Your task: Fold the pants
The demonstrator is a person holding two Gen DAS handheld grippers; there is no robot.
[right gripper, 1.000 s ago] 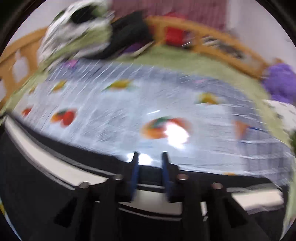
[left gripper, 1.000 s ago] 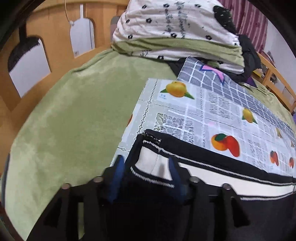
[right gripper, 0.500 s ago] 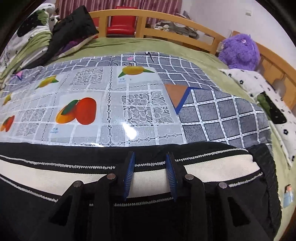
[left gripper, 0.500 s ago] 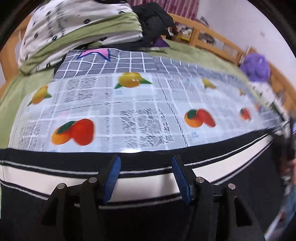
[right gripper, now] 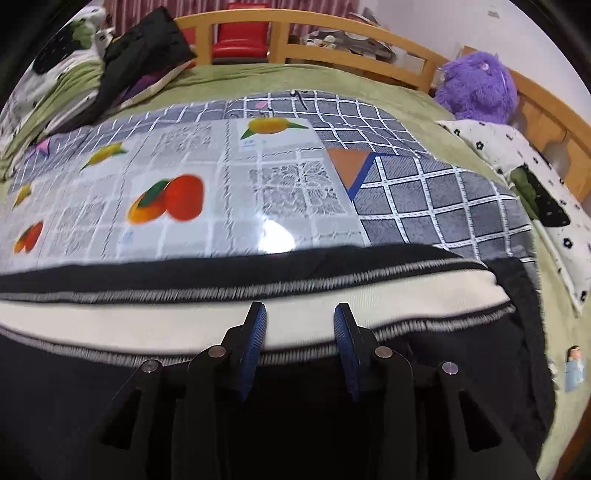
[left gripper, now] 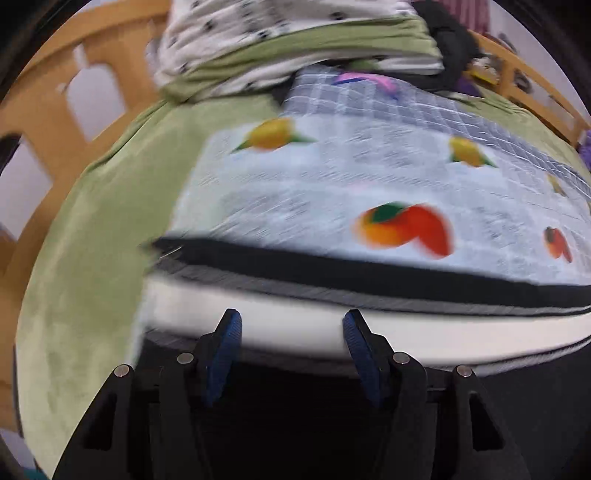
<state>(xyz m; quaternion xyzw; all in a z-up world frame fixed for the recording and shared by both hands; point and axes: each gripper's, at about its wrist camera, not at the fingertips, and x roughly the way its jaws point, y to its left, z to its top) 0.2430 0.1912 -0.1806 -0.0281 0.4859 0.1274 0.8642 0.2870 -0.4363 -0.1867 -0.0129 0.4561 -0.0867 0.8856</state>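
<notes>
The black pants (left gripper: 406, 332) with a white side stripe lie flat across the near edge of a fruit-printed mat (left gripper: 332, 184). My left gripper (left gripper: 291, 314) hovers over the stripe near the pants' left end. Its blue pads are wide apart and nothing is pinched between them. In the right wrist view the same pants (right gripper: 129, 325) run to their right end. My right gripper (right gripper: 300, 305) is over the stripe there, and its jaws are opening with only flat fabric beneath. The left wrist view is motion-blurred.
The mat lies on a grey checked blanket (right gripper: 424, 199) over a green bedsheet (left gripper: 92, 240). Folded bedding (left gripper: 295, 37) is piled at the far left. A purple plush toy (right gripper: 476, 88) and a flowered pillow (right gripper: 517, 158) sit at the right, inside the wooden bed rail (right gripper: 332, 26).
A second ago the left jaws pinched the pants' corner; now they stand apart above flat fabric. The left view swung right, then back left. The right jaws spread slightly.
</notes>
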